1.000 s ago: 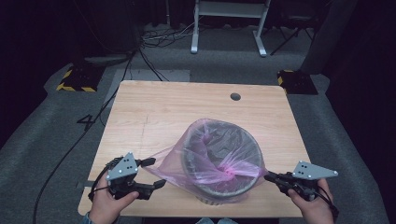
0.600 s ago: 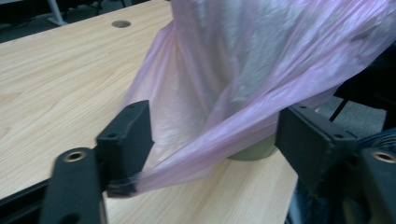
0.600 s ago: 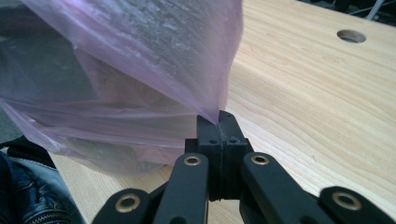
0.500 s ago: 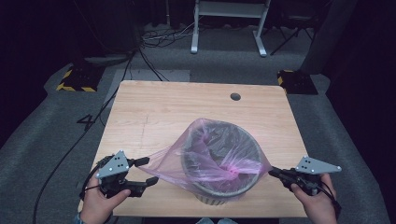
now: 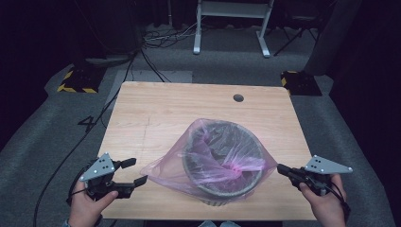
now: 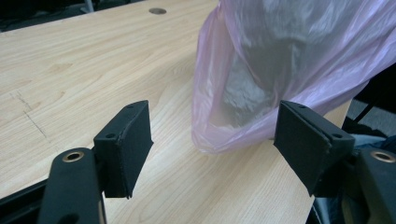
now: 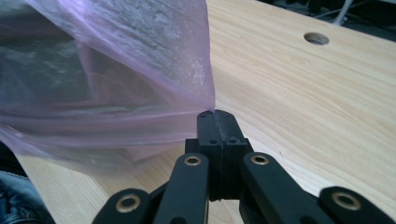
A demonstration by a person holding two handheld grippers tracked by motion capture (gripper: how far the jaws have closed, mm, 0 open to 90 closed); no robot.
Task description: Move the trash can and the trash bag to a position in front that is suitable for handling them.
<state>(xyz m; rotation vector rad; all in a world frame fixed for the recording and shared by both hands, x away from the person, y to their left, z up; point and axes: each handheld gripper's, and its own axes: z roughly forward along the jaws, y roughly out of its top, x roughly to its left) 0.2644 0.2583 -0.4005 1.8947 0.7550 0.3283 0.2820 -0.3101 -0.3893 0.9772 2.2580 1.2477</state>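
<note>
A dark round bin point(image 5: 236, 126) stands on the wooden table point(image 5: 179, 109) near its front edge. A thin pink plastic bag point(image 5: 161, 172) is draped over and around it. At the bin's right, my right gripper point(image 5: 280, 168) is shut on the bag's right corner, and the film point(image 7: 116, 56) runs taut from the closed tips point(image 7: 215, 116). To the bin's left, my left gripper point(image 5: 137, 171) is open; its jaws have just been opening. The bag's loose left corner point(image 6: 219, 135) hangs between the pads point(image 6: 126, 140) and touches neither.
A round cable hole point(image 5: 238, 98) lies in the table's far right part. Beyond the table are a white metal frame point(image 5: 231, 23), floor cables and two yellow-and-black striped blocks point(image 5: 75, 81). Bare wood stretches behind the bin.
My left gripper has drawn leftward, away from the bin, and the bag's left corner now hangs slack at its jaw tips. The right gripper keeps its hold in place.
</note>
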